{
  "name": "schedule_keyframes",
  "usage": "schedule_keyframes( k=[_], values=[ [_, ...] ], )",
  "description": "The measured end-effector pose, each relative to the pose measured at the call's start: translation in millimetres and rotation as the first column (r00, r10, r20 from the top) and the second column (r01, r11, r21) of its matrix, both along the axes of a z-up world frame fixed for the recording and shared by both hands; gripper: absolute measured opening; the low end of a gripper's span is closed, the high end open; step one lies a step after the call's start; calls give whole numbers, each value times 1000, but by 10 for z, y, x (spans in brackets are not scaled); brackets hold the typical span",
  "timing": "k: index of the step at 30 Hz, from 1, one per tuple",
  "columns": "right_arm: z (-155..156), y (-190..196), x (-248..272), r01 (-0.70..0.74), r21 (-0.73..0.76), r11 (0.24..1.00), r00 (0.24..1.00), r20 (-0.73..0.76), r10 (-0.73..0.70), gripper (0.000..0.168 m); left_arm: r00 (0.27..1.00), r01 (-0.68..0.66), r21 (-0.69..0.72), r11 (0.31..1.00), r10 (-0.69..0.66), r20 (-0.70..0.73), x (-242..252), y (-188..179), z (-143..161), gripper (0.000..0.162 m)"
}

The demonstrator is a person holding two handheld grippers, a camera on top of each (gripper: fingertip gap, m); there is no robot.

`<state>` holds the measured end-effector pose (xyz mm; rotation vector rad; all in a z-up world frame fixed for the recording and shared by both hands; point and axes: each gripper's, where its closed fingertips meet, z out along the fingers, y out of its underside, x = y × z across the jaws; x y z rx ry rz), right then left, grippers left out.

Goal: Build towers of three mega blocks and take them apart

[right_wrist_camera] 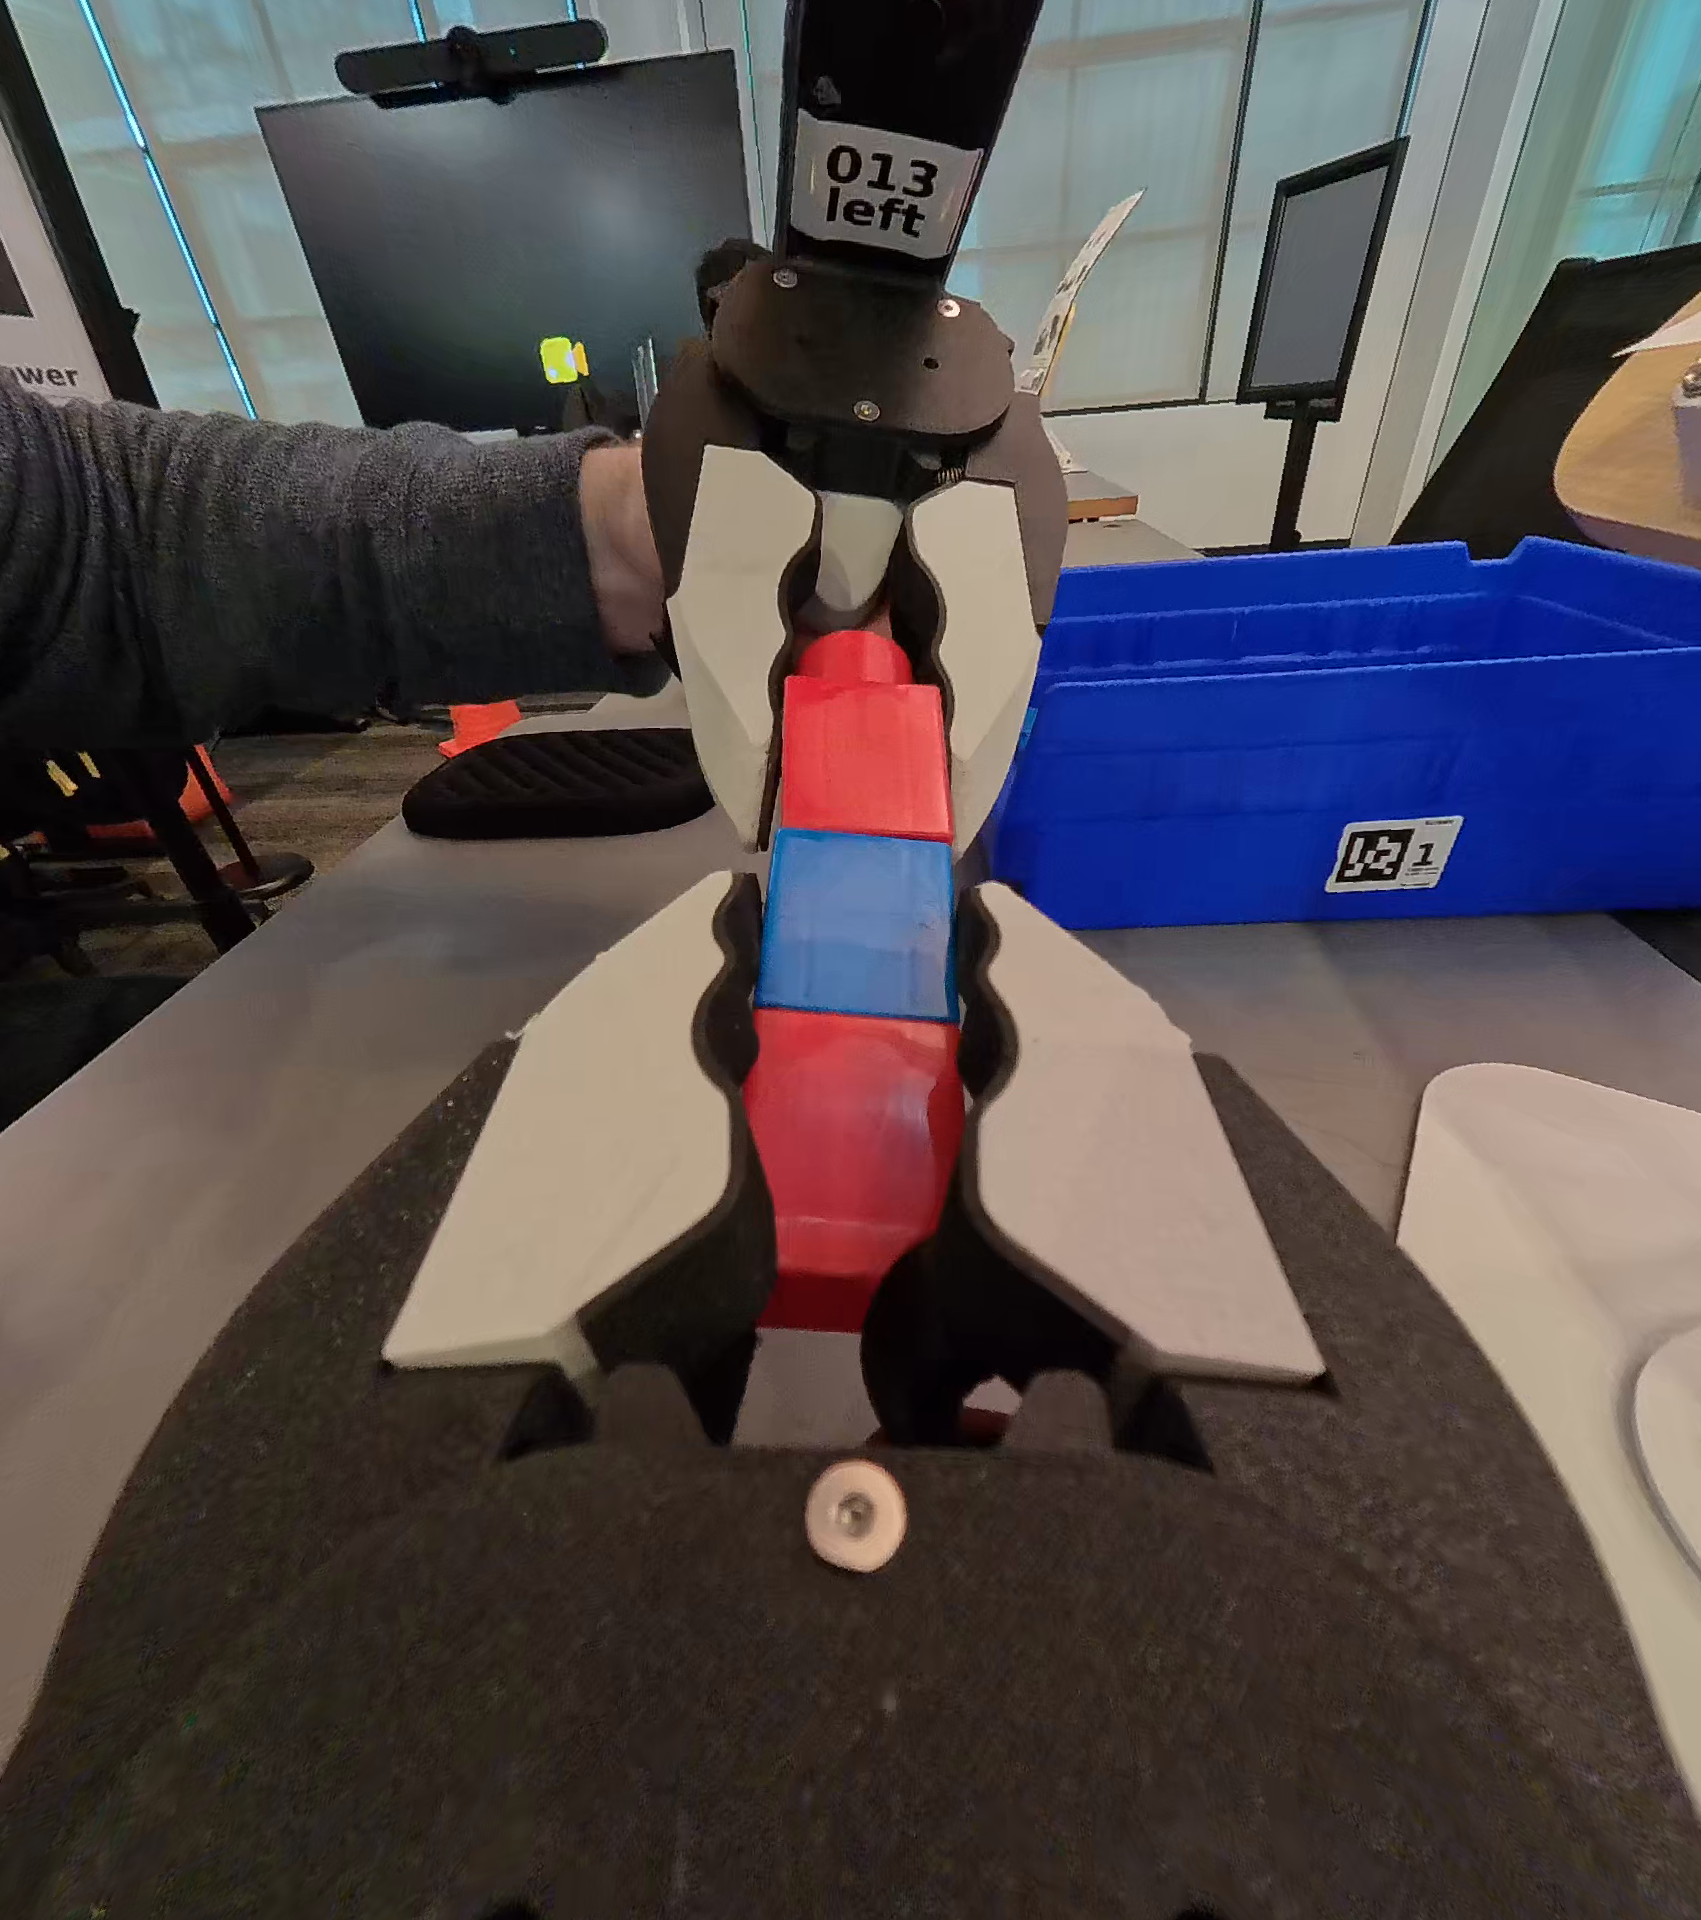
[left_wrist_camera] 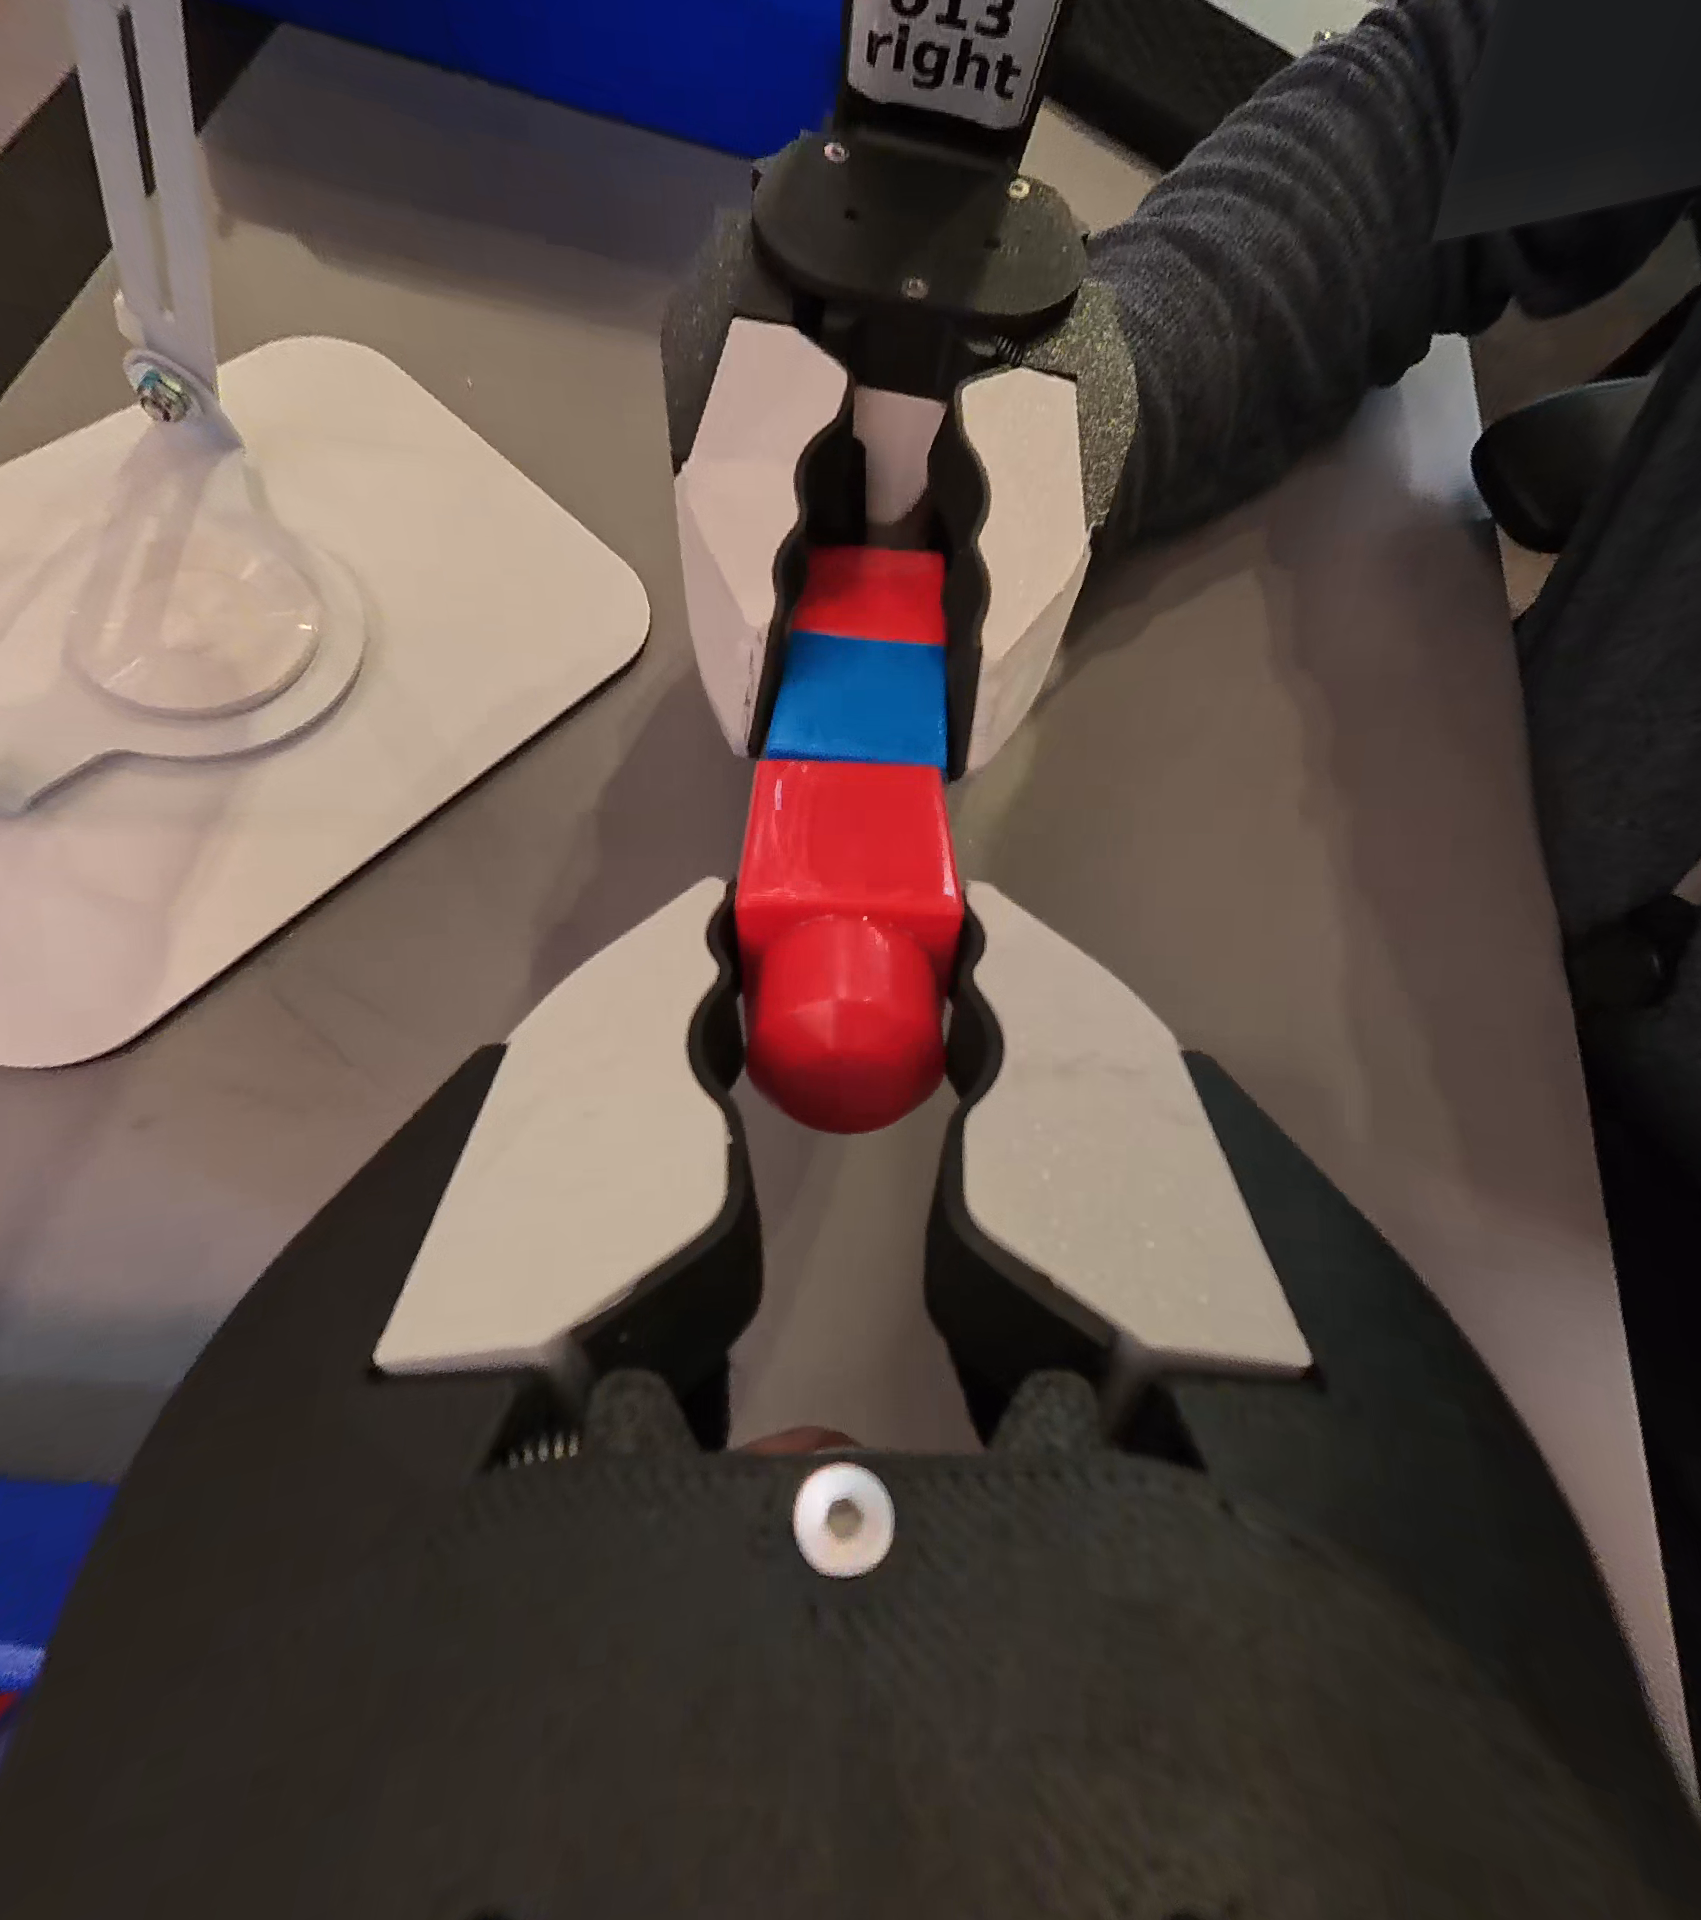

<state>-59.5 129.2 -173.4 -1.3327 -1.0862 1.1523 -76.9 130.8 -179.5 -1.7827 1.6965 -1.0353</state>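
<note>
A tower of three mega blocks is held lying level above the grey table (left_wrist_camera: 358, 1164), between the two grippers. In the left wrist view my left gripper (left_wrist_camera: 846, 935) is shut on the near red block (left_wrist_camera: 846, 852), whose round stud points at the camera. Beyond it come the blue block (left_wrist_camera: 856, 707) and the far red block (left_wrist_camera: 867, 597), both inside my right gripper (left_wrist_camera: 861, 753). In the right wrist view my right gripper (right_wrist_camera: 856, 894) is shut on its near red block (right_wrist_camera: 846, 1143) and the blue block (right_wrist_camera: 856, 925). The left gripper (right_wrist_camera: 861, 826) clamps the far red block (right_wrist_camera: 861, 758).
A white stand with a flat base (left_wrist_camera: 254, 644) sits on the table to the left; it also shows at the right edge of the right wrist view (right_wrist_camera: 1552, 1195). A large blue bin (right_wrist_camera: 1345, 727) stands behind the grippers. A person's dark sleeves (left_wrist_camera: 1241, 312) (right_wrist_camera: 202, 571) reach in.
</note>
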Motion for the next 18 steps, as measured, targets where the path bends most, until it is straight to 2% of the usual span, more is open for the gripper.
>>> schedule_keyframes(
  k=[10,18],
  values=[
    [-21,24,-13,-2,4,1000,1000,19,2,36,1000,-13,41,999,13,-4,20,36,115,35],
    [-112,-27,-70,-34,7,999,995,89,33,36,996,20,66,998,-14,-89,104,-20,89,35]
  ],
)
